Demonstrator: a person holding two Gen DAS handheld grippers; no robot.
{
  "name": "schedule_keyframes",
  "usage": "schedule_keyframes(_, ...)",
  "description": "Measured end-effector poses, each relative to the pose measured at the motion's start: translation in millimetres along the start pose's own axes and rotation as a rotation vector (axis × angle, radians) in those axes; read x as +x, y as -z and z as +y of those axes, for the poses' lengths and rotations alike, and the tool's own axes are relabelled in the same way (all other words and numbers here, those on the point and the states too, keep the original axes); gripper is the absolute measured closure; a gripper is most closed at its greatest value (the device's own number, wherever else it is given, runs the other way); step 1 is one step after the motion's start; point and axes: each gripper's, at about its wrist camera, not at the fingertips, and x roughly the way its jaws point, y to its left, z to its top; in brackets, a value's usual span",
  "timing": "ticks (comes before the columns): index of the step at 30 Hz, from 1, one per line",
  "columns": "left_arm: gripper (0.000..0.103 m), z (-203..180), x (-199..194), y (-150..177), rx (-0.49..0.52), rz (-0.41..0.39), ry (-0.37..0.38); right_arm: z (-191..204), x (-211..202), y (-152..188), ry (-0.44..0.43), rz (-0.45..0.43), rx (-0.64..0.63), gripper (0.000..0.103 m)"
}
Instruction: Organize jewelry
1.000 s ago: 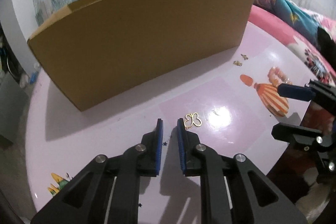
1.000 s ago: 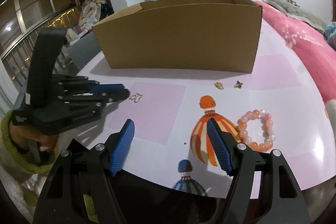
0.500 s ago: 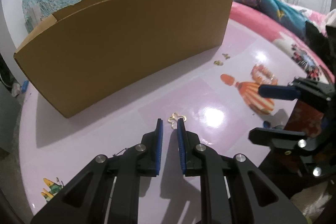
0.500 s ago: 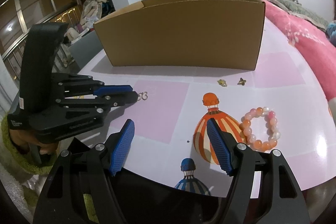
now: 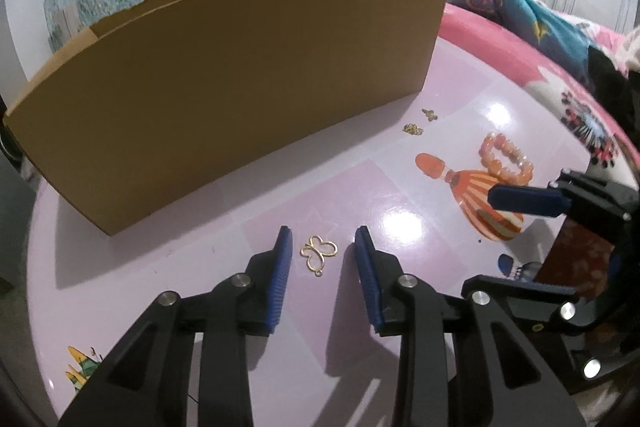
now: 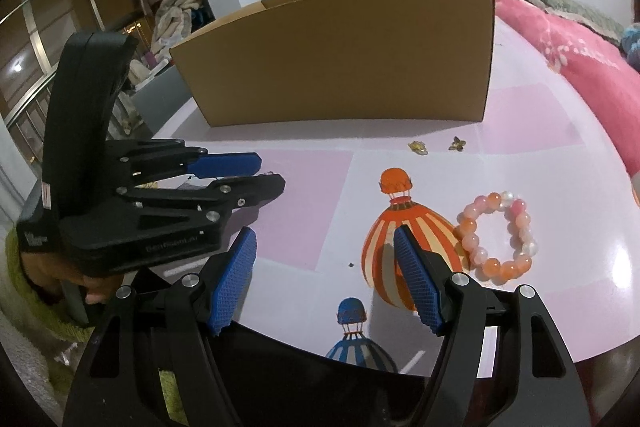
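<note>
A small gold butterfly charm (image 5: 318, 253) lies flat on the pink tabletop (image 5: 200, 287), between the blue pads of my left gripper (image 5: 322, 241). Its jaws are opening and the pads do not touch the charm. In the right wrist view the left gripper (image 6: 260, 173) hides the charm. My right gripper (image 6: 324, 241) hangs open over the table's near edge with nothing between its fingers. A pink and orange bead bracelet (image 6: 498, 237) lies just right of it. Two tiny gold pieces (image 6: 418, 147) (image 6: 457, 143) rest in front of the cardboard box (image 6: 340, 55).
The open brown cardboard box (image 5: 224, 79) stands across the far side of the table. Balloon prints (image 6: 404, 239) decorate the tabletop. A pink bed cover (image 6: 572, 51) lies beyond the right edge. A hand in a green sleeve (image 6: 36, 291) holds the left gripper.
My left gripper's jaws have spread apart from nearly shut, and the butterfly charm now lies between the pads instead of ahead of their tips. The right gripper has stayed as it was.
</note>
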Motion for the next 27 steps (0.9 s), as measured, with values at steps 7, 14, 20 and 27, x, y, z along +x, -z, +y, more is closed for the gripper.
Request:
schedule_keyframes(7, 0.087, -7.8, -1.4, 2.2, 0.017, -0.013, -0.007, -4.3, -3.1, 1.7, -0.002, -0.008, 0.014, 0.036)
schedule_keyframes(14, 0.088, -10.8, -0.2, 1.4, 0.031, -0.021, -0.016, -7.3, -9.6, 4.9, 0.003, -0.02, 0.015, 0.036)
schedule_keyframes(20, 0.098, -11.1, -1.1, 2.4, 0.045, -0.029, -0.009, -9.8, -13.5, 5.1, 0.011, -0.02, 0.016, 0.036)
schedule_keyframes(27, 0.098, -10.1, -6.9, 3.2, 0.035, -0.042, 0.008, -13.0, -16.9, 0.1, 0.023, -0.033, 0.003, 0.036)
